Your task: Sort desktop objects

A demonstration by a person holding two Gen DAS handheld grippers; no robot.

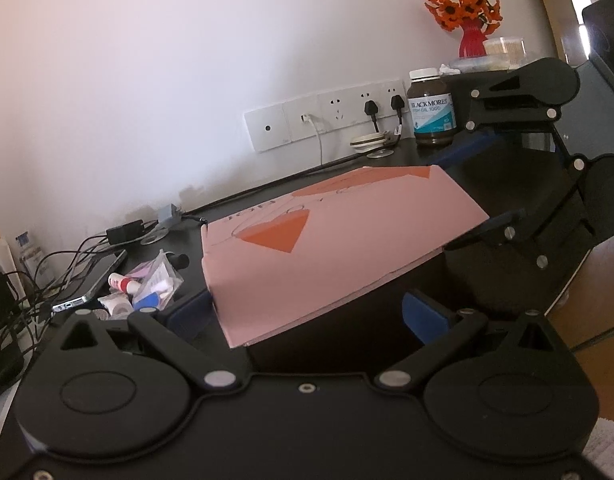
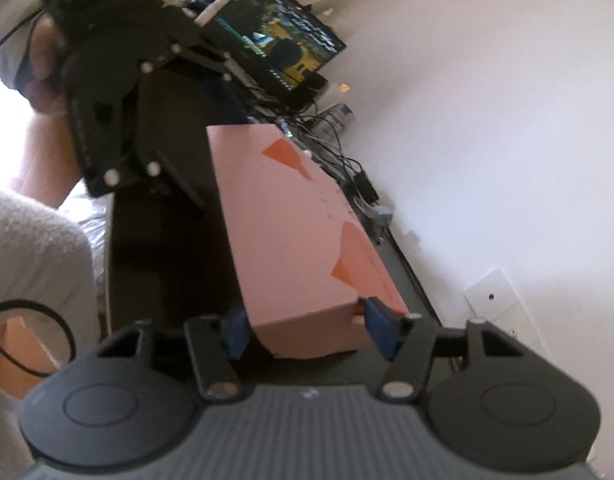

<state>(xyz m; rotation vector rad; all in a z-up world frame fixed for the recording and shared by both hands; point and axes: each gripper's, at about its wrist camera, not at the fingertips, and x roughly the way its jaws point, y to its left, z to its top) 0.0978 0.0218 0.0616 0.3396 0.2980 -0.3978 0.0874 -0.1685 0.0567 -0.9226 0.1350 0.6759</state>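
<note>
A long pink box (image 1: pixel 347 236) with orange triangles lies tilted over the black desk (image 1: pixel 403 152). My left gripper (image 1: pixel 307 316) is at the box's near end with its jaws wide apart. Its left blue pad (image 1: pixel 191 312) meets the box's corner, and its right pad (image 1: pixel 423 320) stands bare in front of the shadowed long side. At the box's far right end is my right gripper (image 1: pixel 485 184). In the right wrist view, the right gripper (image 2: pixel 307 334) has a blue pad pressed on each side of the pink box (image 2: pixel 291 216).
A brown supplement bottle (image 1: pixel 431 112), a red vase of orange flowers (image 1: pixel 467 12) and wall sockets (image 1: pixel 327 116) line the back. Small toiletries (image 1: pixel 147 284), a phone (image 1: pixel 91 280) and cables crowd the left. A lit monitor (image 2: pixel 283 40) stands beyond. A person's sleeve (image 2: pixel 35 248) is nearby.
</note>
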